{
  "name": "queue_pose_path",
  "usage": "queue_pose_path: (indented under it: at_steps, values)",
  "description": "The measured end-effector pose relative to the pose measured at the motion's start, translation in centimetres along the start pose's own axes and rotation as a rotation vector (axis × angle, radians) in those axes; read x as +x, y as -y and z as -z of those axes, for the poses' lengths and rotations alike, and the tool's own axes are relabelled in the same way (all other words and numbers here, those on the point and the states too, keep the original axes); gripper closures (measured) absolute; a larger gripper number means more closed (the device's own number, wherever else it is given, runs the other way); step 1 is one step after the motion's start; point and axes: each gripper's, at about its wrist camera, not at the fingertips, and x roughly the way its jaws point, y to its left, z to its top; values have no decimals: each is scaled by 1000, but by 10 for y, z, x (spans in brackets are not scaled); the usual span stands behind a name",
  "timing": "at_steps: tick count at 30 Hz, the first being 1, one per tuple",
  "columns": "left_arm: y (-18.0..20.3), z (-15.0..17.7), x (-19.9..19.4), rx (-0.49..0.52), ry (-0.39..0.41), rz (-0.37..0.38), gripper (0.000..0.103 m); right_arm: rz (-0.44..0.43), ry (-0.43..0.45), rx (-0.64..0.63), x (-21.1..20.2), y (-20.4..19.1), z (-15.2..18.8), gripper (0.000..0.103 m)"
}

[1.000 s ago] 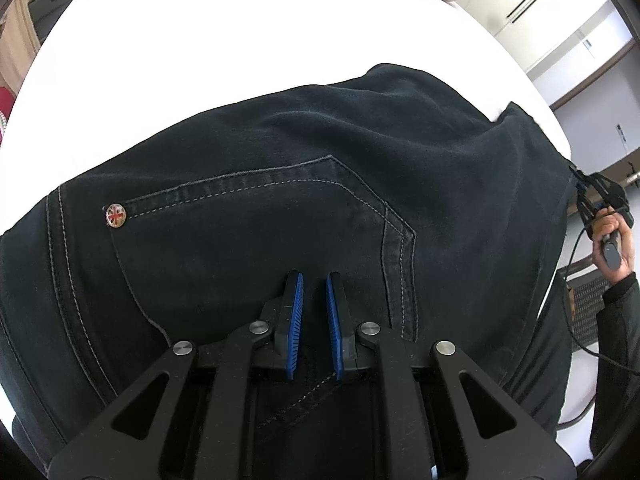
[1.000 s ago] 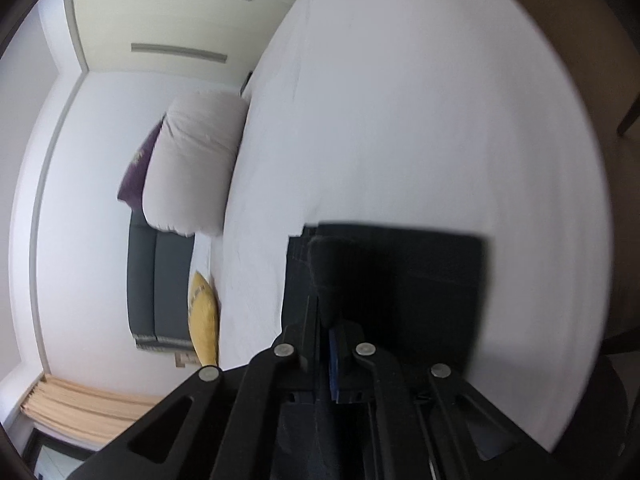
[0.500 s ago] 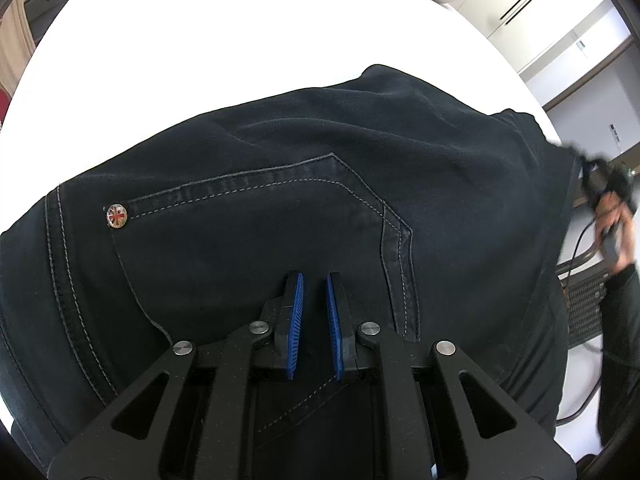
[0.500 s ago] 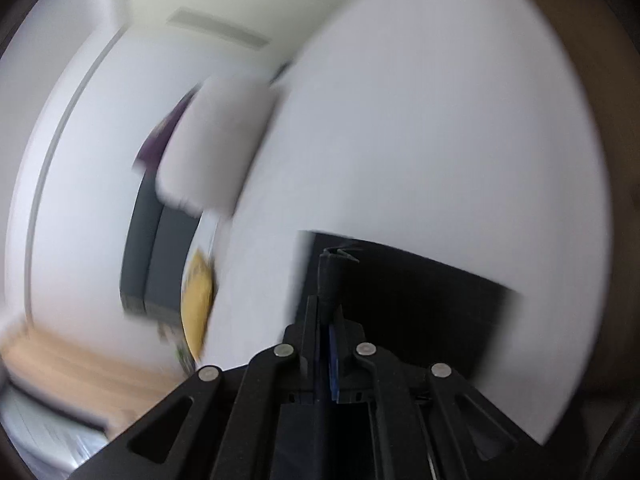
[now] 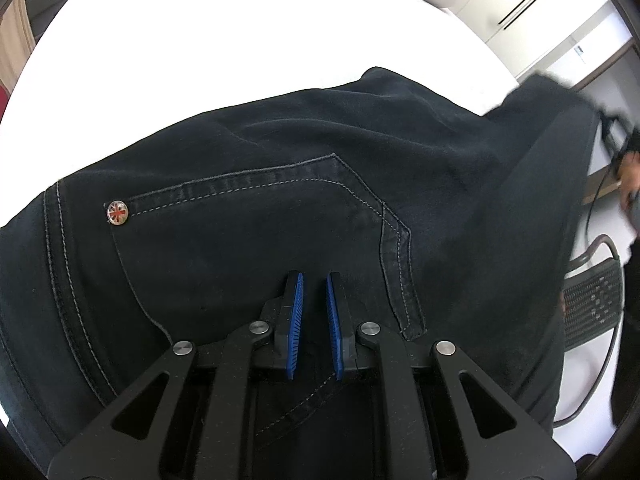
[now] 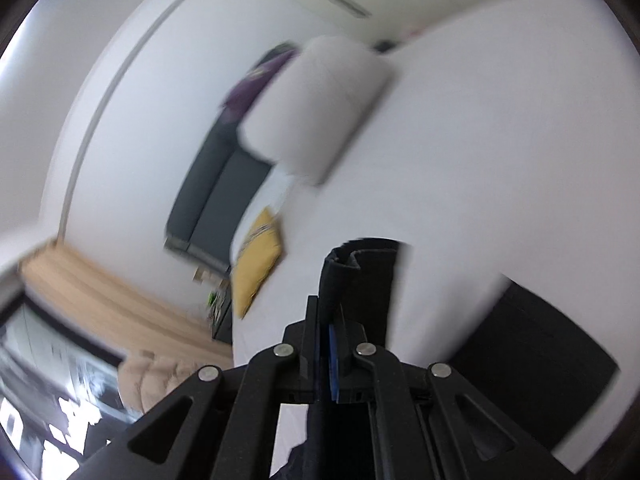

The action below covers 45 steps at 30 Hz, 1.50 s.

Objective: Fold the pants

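Observation:
Dark blue-black pants (image 5: 280, 200) lie on a white bed (image 5: 200, 40), back pocket and a small metal rivet (image 5: 117, 212) facing up. My left gripper (image 5: 314, 292) rests on the seat of the pants below the pocket, its blue pads a narrow gap apart with nothing between them. My right gripper (image 6: 330, 320) is shut on the hem of a pant leg (image 6: 356, 276) and holds it lifted above the bed. In the left wrist view that lifted leg end (image 5: 552, 120) hangs at the far right, next to the hand with the right gripper (image 5: 624, 148).
A white pillow (image 6: 316, 108) lies at the head of the bed. A dark sofa (image 6: 216, 184) with a yellow cushion (image 6: 258, 256) and a purple one stands by the wall. A black chair (image 5: 592, 304) and cables are at the bed's right edge.
My right gripper has lifted the pant leg end up off the bed and swung it; its view has rotated and blurred. My left gripper has stayed on the seat.

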Motion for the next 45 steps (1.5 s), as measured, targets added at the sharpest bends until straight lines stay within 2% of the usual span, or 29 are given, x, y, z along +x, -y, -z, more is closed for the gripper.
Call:
queue_pose_path:
  at_steps: [2, 3, 6, 8, 14, 16, 21, 29, 32, 38, 45]
  values:
    - [-1, -1, 0, 2, -3, 2, 91, 40, 19, 116, -11, 49, 12, 98]
    - [-1, -2, -1, 5, -5, 2, 91, 105, 30, 192, -19, 88, 23, 98]
    - [2, -7, -1, 14, -13, -5, 91, 203, 13, 364, -24, 164, 51, 98]
    - [4, -8, -1, 18, -19, -13, 91, 180, 28, 417, -26, 185, 66, 99]
    - [11, -12, -5, 35, -30, -36, 91, 203, 55, 374, -26, 168, 63, 99]
    - [12, -11, -7, 38, -32, -39, 91, 207, 47, 369, -42, 177, 73, 99]
    - [10, -1, -21, 41, -24, -47, 91, 188, 49, 409, -50, 191, 76, 99]
    - [-8, 18, -30, -21, 27, 13, 91, 168, 81, 445, -60, 203, 85, 101]
    - [-13, 21, -33, -30, 37, 31, 91, 192, 79, 425, -57, 196, 80, 101]
    - [-17, 27, -35, -36, 51, 32, 91, 230, 80, 420, -61, 188, 78, 98]
    - [-22, 26, -35, -39, 45, 40, 91, 241, 71, 424, -60, 190, 80, 99]
